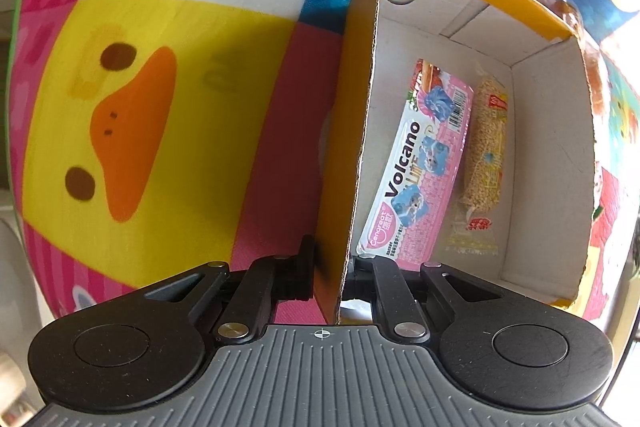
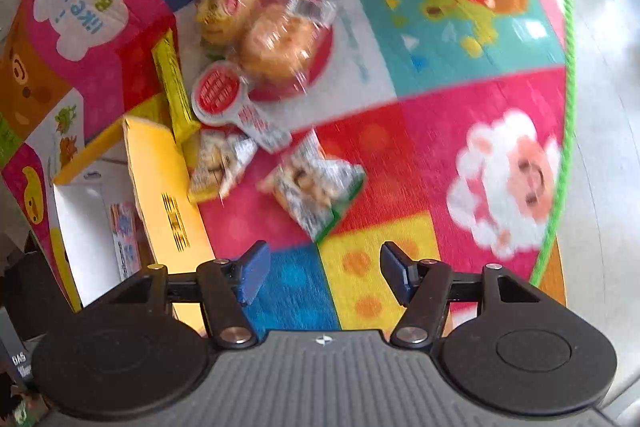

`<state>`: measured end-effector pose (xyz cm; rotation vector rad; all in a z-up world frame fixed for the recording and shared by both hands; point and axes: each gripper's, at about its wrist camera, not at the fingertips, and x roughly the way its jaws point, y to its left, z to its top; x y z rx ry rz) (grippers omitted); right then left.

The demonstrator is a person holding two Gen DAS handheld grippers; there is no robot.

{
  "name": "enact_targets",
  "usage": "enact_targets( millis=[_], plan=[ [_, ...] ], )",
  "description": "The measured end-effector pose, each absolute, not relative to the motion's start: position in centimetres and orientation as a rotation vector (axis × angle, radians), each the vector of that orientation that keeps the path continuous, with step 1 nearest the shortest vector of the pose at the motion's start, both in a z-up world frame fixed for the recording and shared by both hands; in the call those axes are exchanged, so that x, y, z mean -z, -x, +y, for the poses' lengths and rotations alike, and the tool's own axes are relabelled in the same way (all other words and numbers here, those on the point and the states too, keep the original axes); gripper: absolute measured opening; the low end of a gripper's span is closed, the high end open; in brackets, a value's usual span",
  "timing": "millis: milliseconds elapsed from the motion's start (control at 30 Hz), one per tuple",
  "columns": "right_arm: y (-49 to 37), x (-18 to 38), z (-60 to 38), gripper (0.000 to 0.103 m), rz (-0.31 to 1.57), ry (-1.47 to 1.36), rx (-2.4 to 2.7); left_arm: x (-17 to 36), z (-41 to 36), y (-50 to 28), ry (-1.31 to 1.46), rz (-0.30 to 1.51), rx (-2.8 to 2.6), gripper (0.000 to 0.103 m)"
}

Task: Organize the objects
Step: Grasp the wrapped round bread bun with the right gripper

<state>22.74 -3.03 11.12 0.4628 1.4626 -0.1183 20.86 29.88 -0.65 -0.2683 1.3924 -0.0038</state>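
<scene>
Yellow cardboard box [image 1: 362, 99] open, holding pink Volcano pack [image 1: 416, 163] beside sesame bar [image 1: 482, 163]; wrapped snacks [image 2: 316, 183] loose outside.

R gripper [image 2: 322, 273] over bare mat [image 2: 400, 155]; snacks [image 2: 312, 187] just ahead, box [image 2: 160, 179] wall blocks its left.

- Box [image 1: 360, 115]: matt corrugated cardboard.
- Mat [image 1: 160, 107]: soft, woven-looking printed cloth.
- Volcano pack [image 1: 416, 163]: glossy plastic wrap.
- Buns [image 2: 276, 43]: clear shiny film.
</scene>
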Motion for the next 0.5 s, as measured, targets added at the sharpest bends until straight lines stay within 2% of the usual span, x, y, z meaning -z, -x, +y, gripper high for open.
enact_targets(
  millis=[100, 167, 267, 333, 500],
  plan=[
    [-28.9, -10.4, -2.4, 0.064, 1.402, -0.377, 0.031, 0.6, 29.5, -20.6, 0.291, 1.39, -0.038, 0.011],
    [-32.5, -9.6, -1.9, 0.07, 1.371, -0.343, 0.001, 0.7, 29.4, -20.3, 0.322, 1.385, -0.064, 0.011],
    [-37.2, -7.7, -1.2, 0.071, 1.352, -0.334, -0.005, 0.7, 29.3, -19.7, 0.356, 1.38, -0.087, 0.011],
    [-39.5, -6.4, -0.4, 0.081, 1.339, -0.31, 0.009, 0.7, 29.1, -19.5, 0.361, 1.379, -0.093, 0.011],
    [-42.1, -4.2, 0.4, 0.081, 1.371, -0.241, 0.02, 0.5, 28.0, -18.5, 0.36, 1.378, -0.104, 0.011]
  ],
)
